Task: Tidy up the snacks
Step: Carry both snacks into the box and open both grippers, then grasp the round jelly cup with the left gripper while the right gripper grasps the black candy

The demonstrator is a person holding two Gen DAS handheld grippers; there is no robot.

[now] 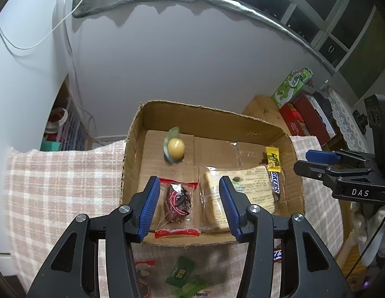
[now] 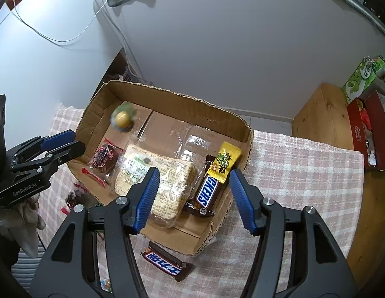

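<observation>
An open cardboard box sits on a pink checked cloth. Inside lie a yellow round sweet, a red-edged dried-fruit packet, a clear bread packet, a Snickers bar and a small yellow packet. My left gripper is open and empty above the box's near left part. My right gripper is open and empty above the box's near right part. A second Snickers bar lies on the cloth outside the box.
Green sweets and a red packet lie on the cloth under my left gripper. A wooden cabinet with a green box and red boxes stands at the right. A white wall is behind the box.
</observation>
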